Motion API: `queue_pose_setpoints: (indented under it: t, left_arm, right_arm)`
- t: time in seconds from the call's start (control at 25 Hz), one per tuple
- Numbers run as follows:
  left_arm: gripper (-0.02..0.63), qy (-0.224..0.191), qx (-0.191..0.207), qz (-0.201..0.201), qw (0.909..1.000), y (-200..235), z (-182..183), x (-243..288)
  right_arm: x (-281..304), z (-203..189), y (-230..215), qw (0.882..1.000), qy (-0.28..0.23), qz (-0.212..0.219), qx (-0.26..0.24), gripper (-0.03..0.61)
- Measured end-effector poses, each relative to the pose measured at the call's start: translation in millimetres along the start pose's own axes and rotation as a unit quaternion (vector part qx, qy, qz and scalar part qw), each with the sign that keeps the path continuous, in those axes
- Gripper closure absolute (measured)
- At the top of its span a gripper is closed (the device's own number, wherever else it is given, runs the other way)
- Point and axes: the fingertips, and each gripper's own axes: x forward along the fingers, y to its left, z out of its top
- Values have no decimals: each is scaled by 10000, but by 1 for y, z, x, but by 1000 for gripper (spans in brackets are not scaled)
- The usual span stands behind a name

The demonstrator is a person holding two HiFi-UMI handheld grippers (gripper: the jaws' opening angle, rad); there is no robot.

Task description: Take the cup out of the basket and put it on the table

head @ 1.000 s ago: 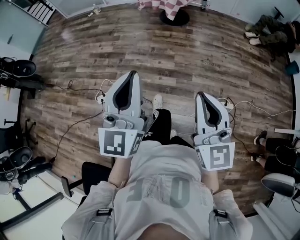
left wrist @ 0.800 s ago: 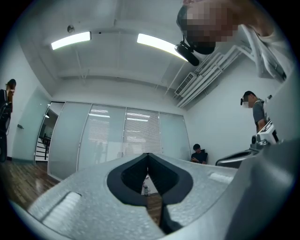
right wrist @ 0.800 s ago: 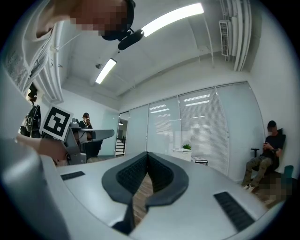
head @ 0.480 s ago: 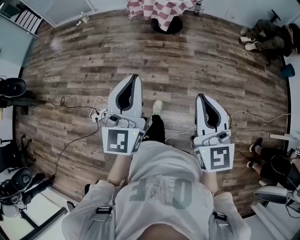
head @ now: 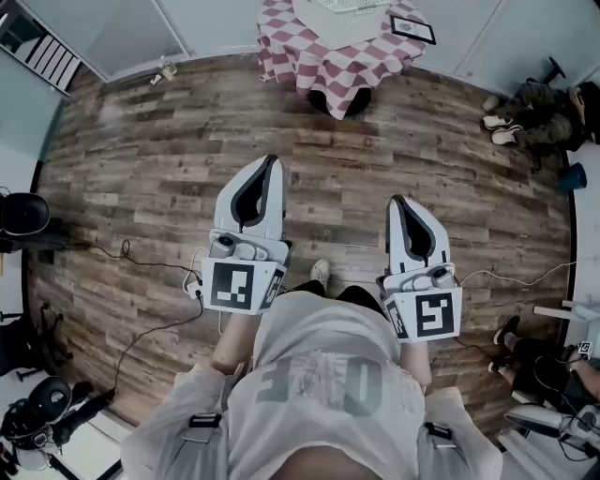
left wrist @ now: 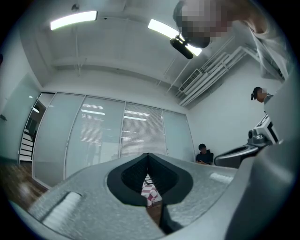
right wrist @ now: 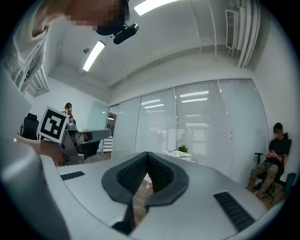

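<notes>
Both grippers are held side by side in front of the person's chest, over the wooden floor. My left gripper (head: 270, 162) is shut with nothing in it; its jaws meet at the tip (left wrist: 149, 154). The right gripper (head: 397, 201) is shut and empty too, jaws touching (right wrist: 147, 153). Far ahead stands a round table with a red-and-white checked cloth (head: 309, 58). A white basket (head: 343, 6) sits on it at the picture's top edge, mostly cut off. No cup shows in any view.
A dark framed object (head: 412, 29) lies on the table's right side. Cables (head: 150, 265) trail over the floor at the left, beside dark equipment (head: 21, 214). People sit along the right wall (right wrist: 272, 159). A glass partition with blinds (left wrist: 117, 136) closes the room behind the table.
The checked table has come further into the head view from the top edge, and the floor has slid down the picture. Both grippers keep the same shut pose in front of the body.
</notes>
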Motion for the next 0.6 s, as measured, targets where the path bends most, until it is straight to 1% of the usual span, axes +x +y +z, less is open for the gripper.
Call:
queue_pose_setpoints:
  t: [0.08,0.16,0.32,0.6]
  left_arm:
    - [607,40,-54,35,10000,22,-8,22]
    - [607,62,-140,5,9999,33,-13,45]
    - [607,-28,-164,-95,9998,42,-15,85]
    - [607,-2,-221,-188,9996,56,-25,138]
  right_arm:
    - [24,-3,-3,10000,92,-7,-23,569]
    - [41,-2,-16,9999,135,-85,-48,569]
    - [75,2,-46,9995,138,-259,-90,569]
    - [130,4,-74,9995,117,-240,-157,569]
